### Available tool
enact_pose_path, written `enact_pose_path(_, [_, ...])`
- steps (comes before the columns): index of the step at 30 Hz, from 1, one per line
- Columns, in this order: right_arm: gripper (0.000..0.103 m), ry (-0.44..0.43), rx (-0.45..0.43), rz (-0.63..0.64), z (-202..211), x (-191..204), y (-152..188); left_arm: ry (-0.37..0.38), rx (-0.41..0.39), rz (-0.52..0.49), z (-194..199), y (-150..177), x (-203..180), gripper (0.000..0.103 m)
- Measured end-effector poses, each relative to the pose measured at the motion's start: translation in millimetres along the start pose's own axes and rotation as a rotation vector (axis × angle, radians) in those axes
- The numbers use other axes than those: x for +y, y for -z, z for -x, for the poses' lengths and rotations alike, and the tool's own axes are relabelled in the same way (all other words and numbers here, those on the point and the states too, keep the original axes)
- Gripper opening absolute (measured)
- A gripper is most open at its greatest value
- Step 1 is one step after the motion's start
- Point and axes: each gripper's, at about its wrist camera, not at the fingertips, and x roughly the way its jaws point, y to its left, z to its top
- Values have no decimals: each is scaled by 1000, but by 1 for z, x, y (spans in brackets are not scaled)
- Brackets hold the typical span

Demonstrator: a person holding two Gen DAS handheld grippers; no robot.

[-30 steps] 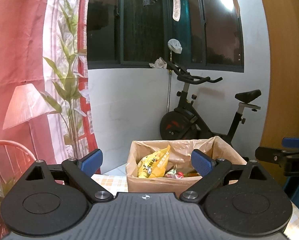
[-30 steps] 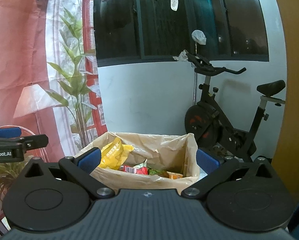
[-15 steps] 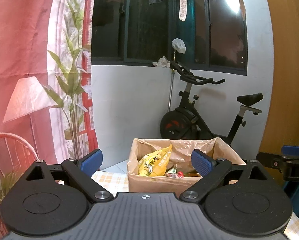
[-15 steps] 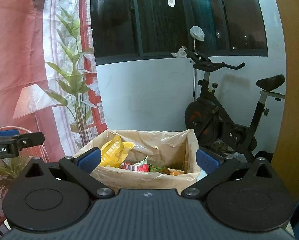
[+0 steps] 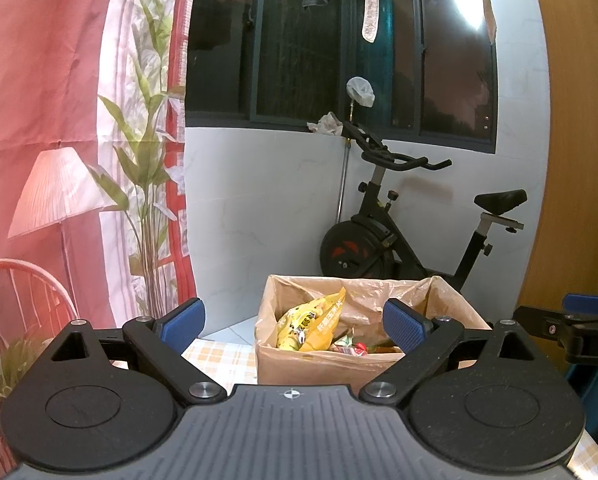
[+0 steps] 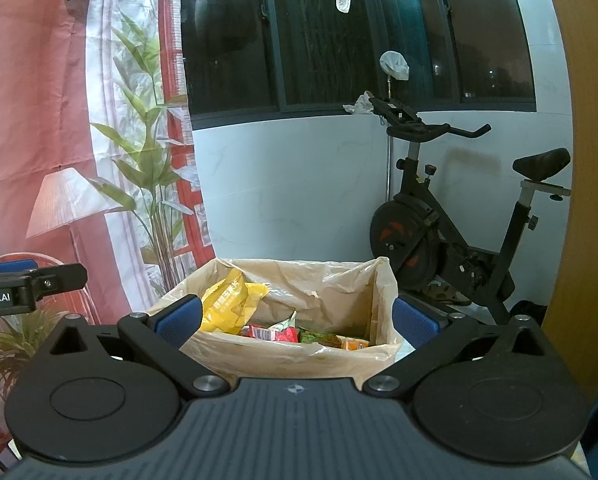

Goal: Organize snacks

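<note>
Since the earlier frames both views have tilted slightly; nothing in the box (image 5: pixel 323 368) has shifted. It stands on the tabletop (image 5: pixel 219 356), dead ahead of both grippers. The yellow bag (image 6: pixel 229 300) leans upright at its left side, nearer the left gripper (image 5: pixel 293 326). Both it and the right gripper (image 6: pixel 295 322) are spread apart, empty.
</note>
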Motion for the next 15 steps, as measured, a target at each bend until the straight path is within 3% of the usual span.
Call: enact_pose_path(15, [103, 2, 6, -3, -1, -1, 1, 3, 7, 6, -2, 2, 0, 97])
